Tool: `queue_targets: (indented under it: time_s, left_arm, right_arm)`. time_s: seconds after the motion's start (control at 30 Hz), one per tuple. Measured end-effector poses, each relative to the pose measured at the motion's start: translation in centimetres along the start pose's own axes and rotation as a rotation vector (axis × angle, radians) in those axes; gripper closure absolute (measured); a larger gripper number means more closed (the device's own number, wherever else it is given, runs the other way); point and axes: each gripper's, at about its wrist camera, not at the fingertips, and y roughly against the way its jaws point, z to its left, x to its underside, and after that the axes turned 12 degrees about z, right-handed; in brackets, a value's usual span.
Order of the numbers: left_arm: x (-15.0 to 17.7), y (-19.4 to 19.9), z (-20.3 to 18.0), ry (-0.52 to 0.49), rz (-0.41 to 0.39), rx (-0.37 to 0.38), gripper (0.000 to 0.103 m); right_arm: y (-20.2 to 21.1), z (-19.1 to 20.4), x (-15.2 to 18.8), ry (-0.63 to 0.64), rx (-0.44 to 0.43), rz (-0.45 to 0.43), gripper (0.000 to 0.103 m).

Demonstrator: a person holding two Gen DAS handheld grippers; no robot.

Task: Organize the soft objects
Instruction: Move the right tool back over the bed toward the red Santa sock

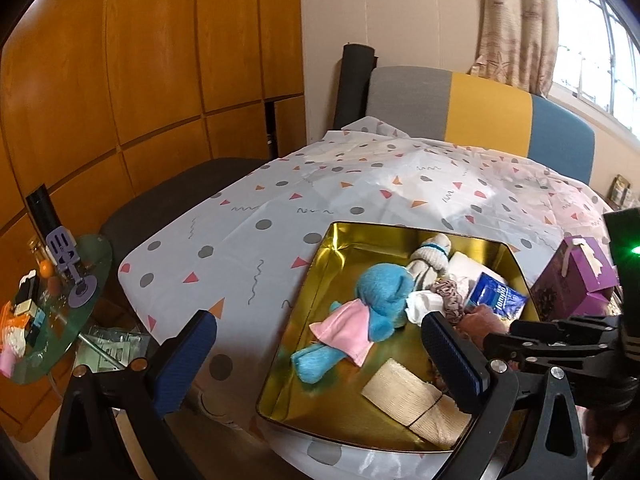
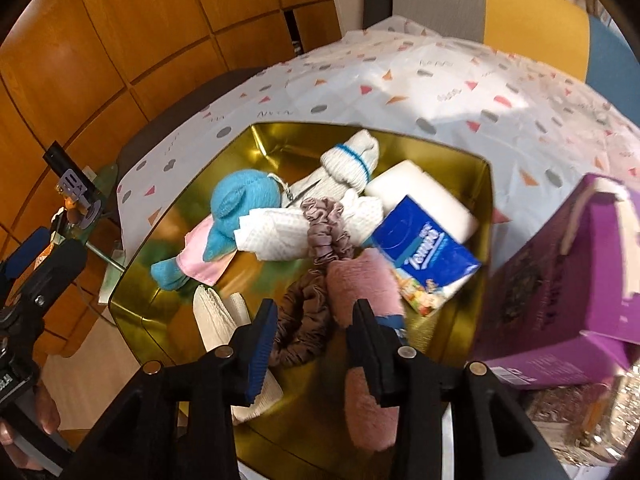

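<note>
Most of the job looks done from where I sit: gold tin [image 2: 132, 280] on the desk [image 1: 360, 184] already holds the blue plush [image 2: 240, 200], white sock roll [image 2: 352, 160], rolled cloth [image 2: 276, 236], scrunchies [image 2: 324, 232], tissue pack [image 2: 424, 256], pink fluffy piece [image 2: 368, 284] and a beige fabric roll [image 1: 404, 392]. No soft items left loose on the cloth, afaict.

Left hand-held gripper [image 1: 320, 356] is wide open, holding nothing, over the tin's near-left edge. Right hand-held gripper [image 2: 314, 332] is part open above the brown scrunchie [image 2: 300, 328] and pink piece; can't tell if it touches either.

Right view shows the scrunchies and the tissue pack's print clearly. Left view shows the side table [image 1: 60, 320] clutter, window [image 1: 592, 32]. Purple box [image 2: 560, 292] sits just beside the tin.
</note>
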Motion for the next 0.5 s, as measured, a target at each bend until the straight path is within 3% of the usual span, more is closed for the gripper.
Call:
queue_targets:
  time_s: [0.5]
  left_arm:
    - [0.5,1.0,-3.0,-0.092,0.001,0.057,0.000]
  right_arm:
    - [7.3,-3.5,4.1,-0.022,0.112,-0.167,0.064]
